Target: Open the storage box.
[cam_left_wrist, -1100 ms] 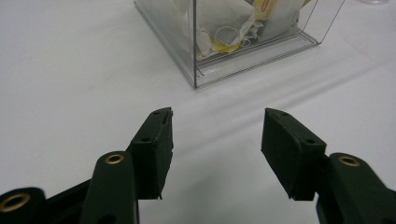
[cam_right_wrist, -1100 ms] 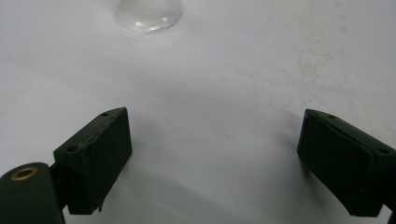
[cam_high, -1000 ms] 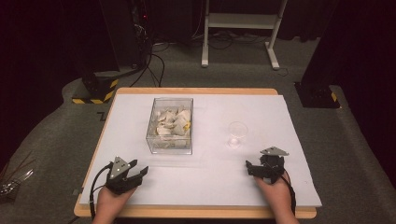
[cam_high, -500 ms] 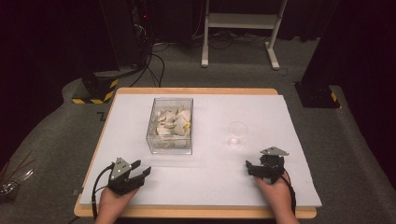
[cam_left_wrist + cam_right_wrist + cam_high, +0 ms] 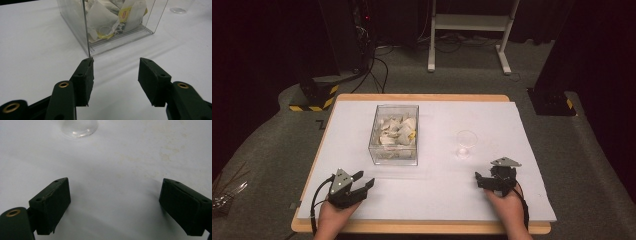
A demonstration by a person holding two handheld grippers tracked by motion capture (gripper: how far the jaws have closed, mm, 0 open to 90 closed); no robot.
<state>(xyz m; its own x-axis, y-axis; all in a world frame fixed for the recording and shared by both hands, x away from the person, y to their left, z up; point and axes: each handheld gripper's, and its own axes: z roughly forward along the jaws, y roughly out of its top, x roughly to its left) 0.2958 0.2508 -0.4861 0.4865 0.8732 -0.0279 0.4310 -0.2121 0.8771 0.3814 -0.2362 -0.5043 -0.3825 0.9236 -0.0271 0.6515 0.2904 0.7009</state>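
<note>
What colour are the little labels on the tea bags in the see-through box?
Yellow, with red lettering. The label shows best in the left gripper view, among white tea bags inside the clear box.

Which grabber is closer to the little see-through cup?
Right. The right gripper sits just in front of the clear cup and slightly to its right; the left gripper is far off, across the table.

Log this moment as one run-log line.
left gripper: open, empty, facing clear plastic box of tea bags | right gripper: open, empty, facing small clear plastic cup | both low over white table cover
</note>
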